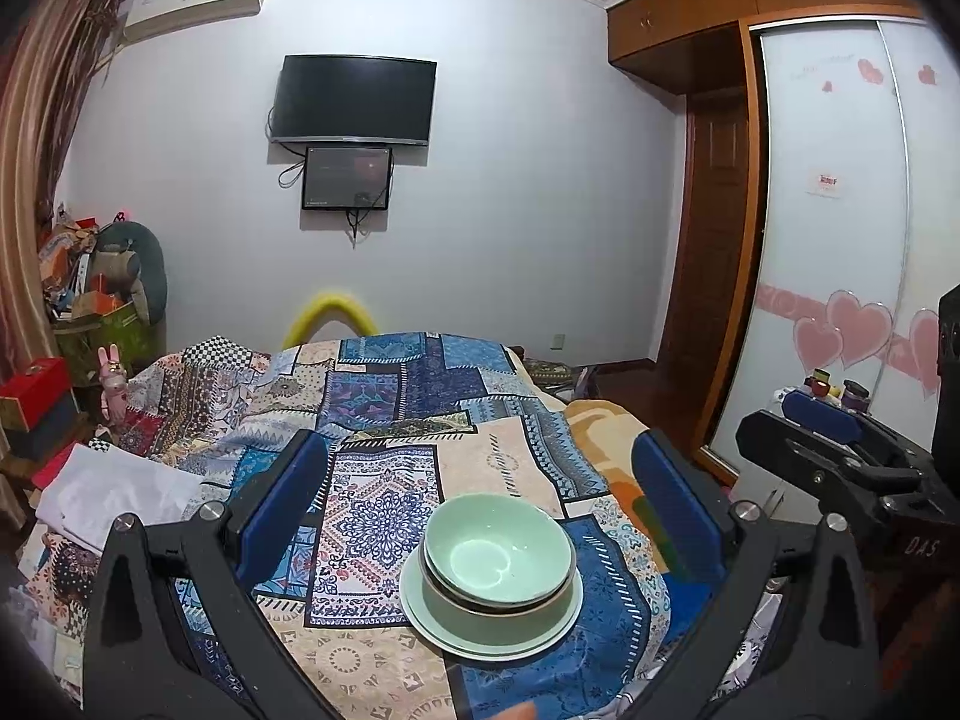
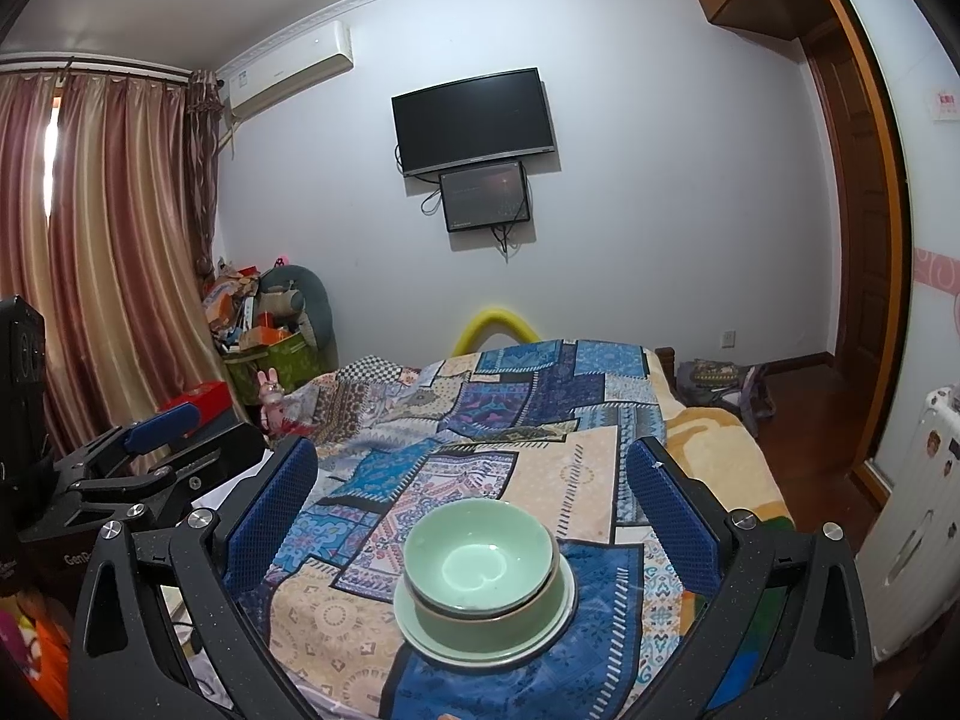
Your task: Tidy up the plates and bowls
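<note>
Pale green bowls (image 1: 498,564) (image 2: 479,567) sit nested one inside another on a pale green plate (image 1: 420,615) (image 2: 414,636), all stacked on the patchwork bedspread (image 1: 384,468) (image 2: 540,408). My left gripper (image 1: 480,498) hangs open above and behind the stack, its blue pads wide apart with nothing between them. My right gripper (image 2: 471,492) is open the same way over the stack. The right gripper (image 1: 840,450) also shows at the right of the left wrist view, and the left gripper (image 2: 150,456) at the left of the right wrist view.
A folded white cloth (image 1: 114,498) lies on the bed's left side. Boxes and clutter (image 1: 90,294) fill the far left corner by the curtains (image 2: 102,252). A wardrobe with sliding doors (image 1: 840,240) stands at the right, a white radiator (image 2: 918,510) beside the bed.
</note>
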{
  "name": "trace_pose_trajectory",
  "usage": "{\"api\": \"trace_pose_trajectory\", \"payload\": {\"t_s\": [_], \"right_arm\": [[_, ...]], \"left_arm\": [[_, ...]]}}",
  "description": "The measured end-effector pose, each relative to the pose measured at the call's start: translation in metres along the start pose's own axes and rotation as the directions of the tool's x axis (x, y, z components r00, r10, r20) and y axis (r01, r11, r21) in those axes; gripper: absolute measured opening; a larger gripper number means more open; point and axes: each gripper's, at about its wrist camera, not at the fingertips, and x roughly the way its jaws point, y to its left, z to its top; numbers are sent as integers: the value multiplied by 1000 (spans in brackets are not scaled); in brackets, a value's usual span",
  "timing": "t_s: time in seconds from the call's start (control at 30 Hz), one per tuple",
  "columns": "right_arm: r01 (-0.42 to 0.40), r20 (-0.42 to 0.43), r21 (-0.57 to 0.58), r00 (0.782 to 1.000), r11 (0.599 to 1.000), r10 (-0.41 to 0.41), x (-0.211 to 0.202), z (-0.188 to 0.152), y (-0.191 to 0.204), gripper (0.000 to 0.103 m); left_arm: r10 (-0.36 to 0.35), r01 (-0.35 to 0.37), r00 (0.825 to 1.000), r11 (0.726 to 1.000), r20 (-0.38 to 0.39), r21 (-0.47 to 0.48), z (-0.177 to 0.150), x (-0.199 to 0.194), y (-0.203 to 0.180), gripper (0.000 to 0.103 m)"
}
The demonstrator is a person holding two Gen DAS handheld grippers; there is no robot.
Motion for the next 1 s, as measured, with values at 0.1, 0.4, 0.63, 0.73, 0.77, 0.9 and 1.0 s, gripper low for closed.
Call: {"api": "trace_pose_trajectory", "payload": {"t_s": [0.1, 0.4, 0.63, 0.73, 0.77, 0.9, 1.0], "right_arm": [[2, 0, -2, 1000, 1000, -2, 0, 0, 1, 103], [-5, -4, -2, 1000, 1000, 5, 0, -2, 5, 103], [-4, -7, 1, 1000, 1000, 4, 2, -1, 4, 103], [-1, -8, 7, 1000, 1000, 1, 3, -1, 2, 103], [0, -9, 8, 1000, 1000, 0, 4, -1, 2, 103], [2, -14, 11, 1000, 1000, -2, 6, -2, 0, 103], [2, -22, 14, 1000, 1000, -2, 8, -3, 0, 103]], "left_arm": [[-5, 5, 1000, 1000, -1, -12, 1, 0, 1, 103], [-1, 1, 1000, 1000, -6, 7, -1, 3, -2, 103], [-9, 10, 1000, 1000, -17, 6, -2, 6, -5, 103], [-13, 13, 1000, 1000, -16, 6, -3, 7, -5, 103], [-13, 13, 1000, 1000, -15, 5, -3, 7, -5, 103], [-15, 15, 1000, 1000, -17, 1, -3, 7, -4, 103], [-19, 19, 1000, 1000, -25, -9, -3, 10, -4, 103]]}}
